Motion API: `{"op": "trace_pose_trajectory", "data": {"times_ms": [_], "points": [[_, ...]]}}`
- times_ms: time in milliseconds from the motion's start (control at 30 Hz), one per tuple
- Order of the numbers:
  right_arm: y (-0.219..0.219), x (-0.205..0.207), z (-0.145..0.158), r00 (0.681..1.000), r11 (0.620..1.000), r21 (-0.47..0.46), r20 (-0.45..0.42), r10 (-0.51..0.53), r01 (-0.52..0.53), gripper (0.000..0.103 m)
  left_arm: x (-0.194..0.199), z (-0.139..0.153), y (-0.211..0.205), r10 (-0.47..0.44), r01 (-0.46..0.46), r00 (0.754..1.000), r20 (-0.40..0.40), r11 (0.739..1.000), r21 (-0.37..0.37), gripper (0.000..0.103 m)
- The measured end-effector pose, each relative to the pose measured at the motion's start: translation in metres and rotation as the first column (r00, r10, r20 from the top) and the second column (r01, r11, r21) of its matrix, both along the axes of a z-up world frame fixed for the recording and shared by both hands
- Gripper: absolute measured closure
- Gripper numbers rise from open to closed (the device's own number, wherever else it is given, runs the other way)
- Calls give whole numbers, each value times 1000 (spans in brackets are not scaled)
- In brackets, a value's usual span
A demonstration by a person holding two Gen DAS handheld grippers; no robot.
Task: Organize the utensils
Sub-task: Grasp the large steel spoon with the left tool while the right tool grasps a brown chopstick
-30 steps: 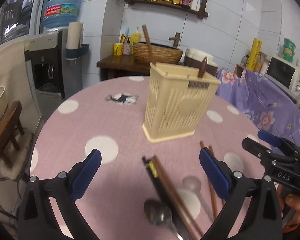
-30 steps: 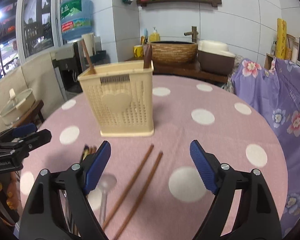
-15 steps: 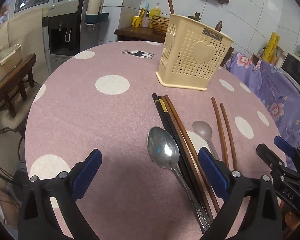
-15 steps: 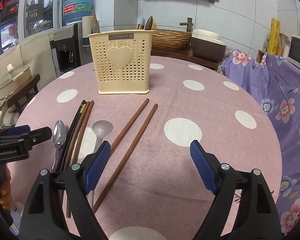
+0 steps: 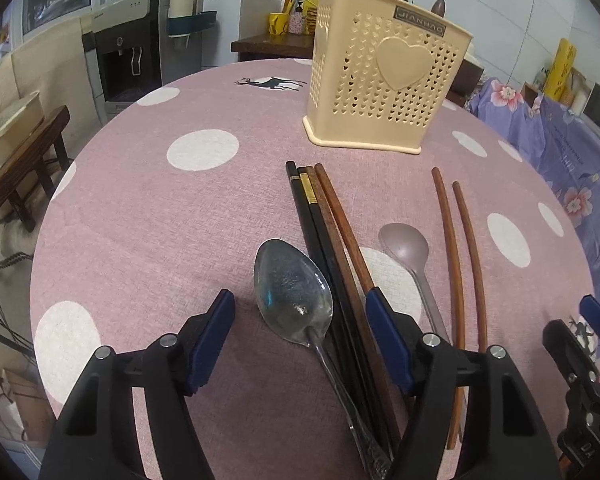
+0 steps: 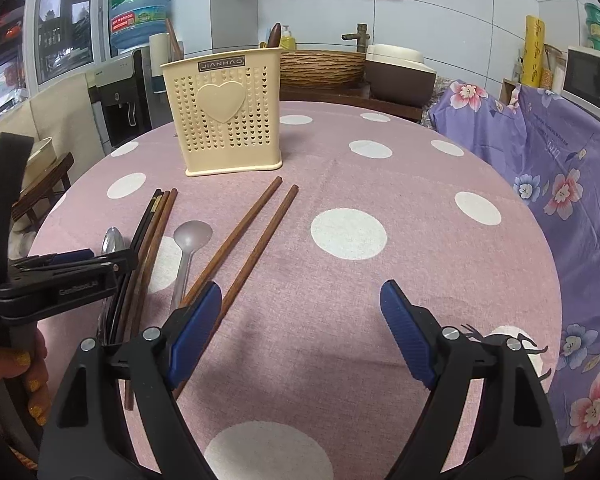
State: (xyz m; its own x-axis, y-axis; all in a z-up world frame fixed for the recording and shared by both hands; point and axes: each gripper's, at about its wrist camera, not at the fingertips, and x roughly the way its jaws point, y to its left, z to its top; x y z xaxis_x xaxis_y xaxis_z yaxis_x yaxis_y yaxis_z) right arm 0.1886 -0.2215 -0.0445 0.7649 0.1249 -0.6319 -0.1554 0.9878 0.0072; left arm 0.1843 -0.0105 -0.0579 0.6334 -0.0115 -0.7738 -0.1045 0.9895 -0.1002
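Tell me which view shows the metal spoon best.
Left wrist. The metal spoon lies between that gripper's open jaws, bowl fully visible, handle running beside the black chopsticks. The right wrist view catches only its bowl; the left gripper hides the rest.

The table wears a dusty pink cloth with white polka dots and a small black deer print. The utensil basket is cream, pierced with tiny hearts around one large raised heart. The metal spoon is silver; the smaller spoon is dull grey. One pair of chopsticks is black with gold bands, the others reddish brown. The tongs are black with blue pads. A purple floral cloth hangs beside the table.
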Motion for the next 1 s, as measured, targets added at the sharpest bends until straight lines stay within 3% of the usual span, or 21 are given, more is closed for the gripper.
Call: {"op": "trace_pose_trajectory", "data": {"times_ms": [267, 367, 500, 800, 900, 1000], "points": [[-3, 4, -4, 1000, 1000, 5, -20, -7, 7, 22, 7, 2, 0, 4, -4, 1000, 1, 1000, -2, 63], [-3, 5, -6, 1000, 1000, 12, -28, -7, 8, 22, 7, 2, -2, -2, 2, 1000, -1, 1000, 8, 63], [-4, 6, -5, 1000, 1000, 11, -30, -7, 7, 22, 6, 3, 2, -13, 13, 1000, -5, 999, -31, 63], [-4, 35, 3, 995, 998, 63, -93, 25, -19, 22, -2, 25, 26, -2, 8, 997, 73, 997, -83, 64], [2, 55, 2, 991, 998, 54, -129, 18, -11, 33, -1, 30, 31, -2, 10, 996, 90, 996, -87, 64], [9, 73, 2, 984, 995, 102, -179, 23, -5, 46, -1, 36, 37, -4, 15, 994, 112, 995, -99, 65]]}}
